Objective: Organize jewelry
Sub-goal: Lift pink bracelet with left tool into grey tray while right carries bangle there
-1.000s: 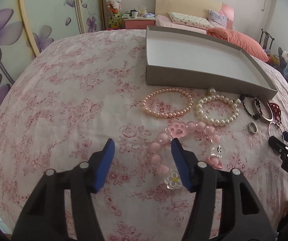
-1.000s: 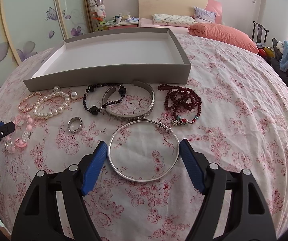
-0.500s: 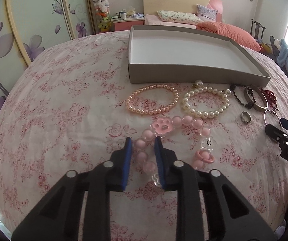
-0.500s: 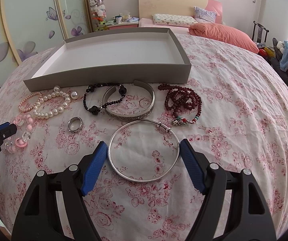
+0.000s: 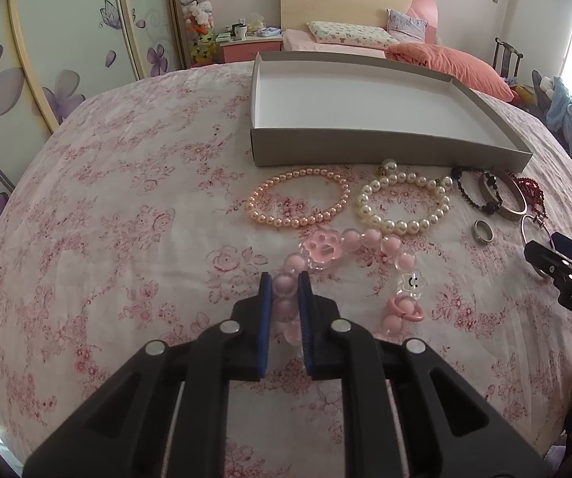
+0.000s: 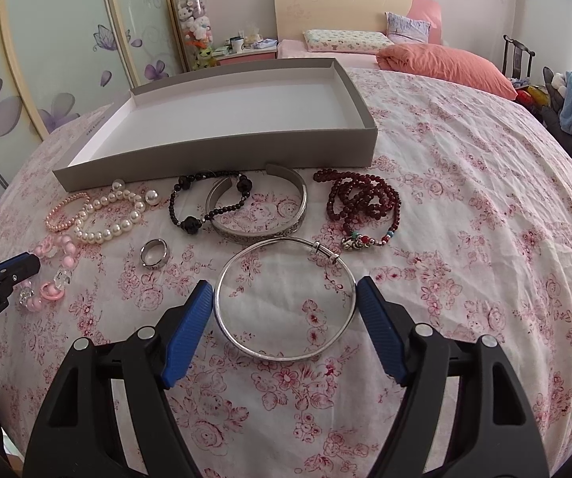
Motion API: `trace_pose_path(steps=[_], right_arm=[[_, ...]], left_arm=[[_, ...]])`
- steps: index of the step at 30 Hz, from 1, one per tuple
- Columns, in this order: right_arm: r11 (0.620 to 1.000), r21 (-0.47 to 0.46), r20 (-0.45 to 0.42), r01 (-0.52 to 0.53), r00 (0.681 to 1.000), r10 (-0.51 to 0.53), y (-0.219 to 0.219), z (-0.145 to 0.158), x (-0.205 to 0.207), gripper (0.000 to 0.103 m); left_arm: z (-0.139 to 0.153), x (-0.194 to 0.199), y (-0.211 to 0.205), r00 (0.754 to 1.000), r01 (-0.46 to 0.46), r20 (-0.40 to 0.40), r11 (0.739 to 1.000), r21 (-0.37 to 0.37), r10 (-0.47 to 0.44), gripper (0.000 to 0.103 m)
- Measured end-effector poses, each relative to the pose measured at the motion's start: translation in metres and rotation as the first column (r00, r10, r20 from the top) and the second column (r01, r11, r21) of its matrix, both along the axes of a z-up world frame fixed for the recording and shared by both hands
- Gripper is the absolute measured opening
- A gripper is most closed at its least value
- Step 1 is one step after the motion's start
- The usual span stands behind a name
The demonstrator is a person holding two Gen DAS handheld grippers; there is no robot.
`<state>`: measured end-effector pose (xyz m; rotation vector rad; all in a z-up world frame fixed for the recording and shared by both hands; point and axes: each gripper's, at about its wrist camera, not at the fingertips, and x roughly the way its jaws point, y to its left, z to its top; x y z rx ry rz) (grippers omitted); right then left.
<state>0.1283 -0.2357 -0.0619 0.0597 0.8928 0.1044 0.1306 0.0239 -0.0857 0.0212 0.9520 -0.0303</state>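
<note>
Left tongs (image 5: 285,285) have closed since a second ago, now pinching the chunky pink beaded charm bracelet (image 5: 349,267) on the bed; right tongs (image 6: 284,298) wide around the thin silver bangle (image 6: 284,298). Lift slowly toward the shallow grey cardboard tray (image 5: 365,147).

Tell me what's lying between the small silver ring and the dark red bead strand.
In the right wrist view, the black bead bracelet and the wide silver cuff, which overlap each other, lie between the small silver ring and the dark red bead strand.
</note>
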Motion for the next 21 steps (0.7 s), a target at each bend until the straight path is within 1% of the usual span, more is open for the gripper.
trace_pose_path(steps=[4, 10, 21], right_arm=[[1.0, -0.002, 0.014, -0.01, 1.0, 0.01, 0.001, 0.002, -0.003, 0.074], [1.0, 0.002, 0.038, -0.018, 0.999, 0.018, 0.005, 0.007, -0.008, 0.074], [0.999, 0.007, 0.089, -0.035, 0.995, 0.034, 0.007, 0.019, -0.016, 0.074]], left_arm=[[0.005, -0.004, 0.001, 1.0, -0.001, 0.018, 1.0, -0.01, 0.001, 0.014], [0.018, -0.01, 0.004, 0.998, 0.005, 0.057, 0.999, -0.045, -0.002, 0.014], [0.04, -0.019, 0.001, 0.992, 0.044, 0.126, 0.993, -0.112, -0.03, 0.014]])
